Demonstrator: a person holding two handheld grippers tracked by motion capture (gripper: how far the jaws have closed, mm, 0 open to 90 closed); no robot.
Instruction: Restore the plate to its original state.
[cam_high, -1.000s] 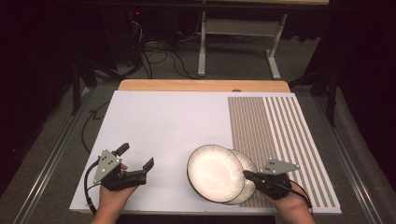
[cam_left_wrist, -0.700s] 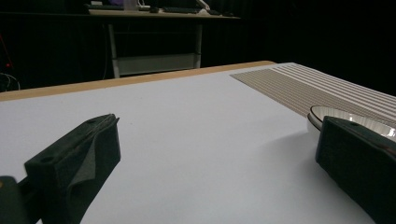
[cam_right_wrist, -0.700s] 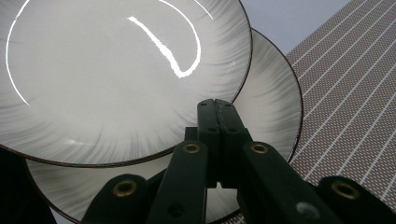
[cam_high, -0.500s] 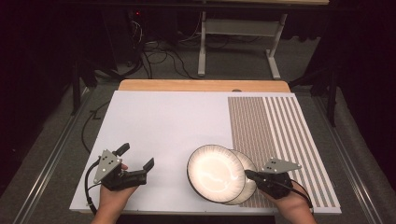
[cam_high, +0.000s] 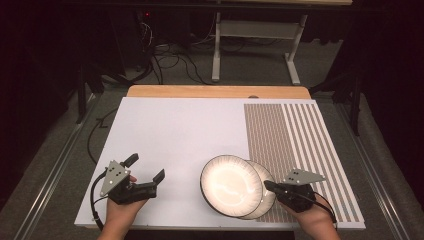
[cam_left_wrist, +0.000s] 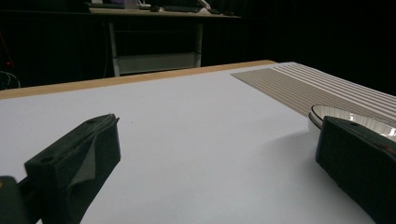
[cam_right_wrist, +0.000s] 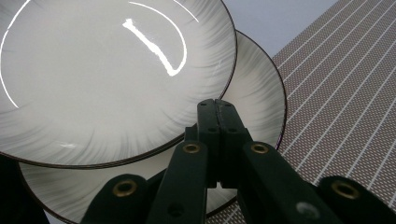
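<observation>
Table (cam_high: 175, 130): white top, striped mat (cam_high: 295, 145) laid at its right. Two round plates, no long axis, faces up, are set at the near edge; the upper plate (cam_high: 231, 185) overlaps the lower plate (cam_high: 265, 187). Right gripper (cam_high: 270, 186): jaws closed, tips over the lower plate's rim. Left gripper (cam_high: 145, 170): jaws spread wide, nothing between.

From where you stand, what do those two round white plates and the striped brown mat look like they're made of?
The two round white plates look like glazed ceramic or porcelain: a sharp bright light reflection, grey brushed streaks and a thin dark rim. Melamine can't be ruled out. The striped brown mat looks like woven vinyl or fabric: a fine matte mesh texture with pale lines.
</observation>
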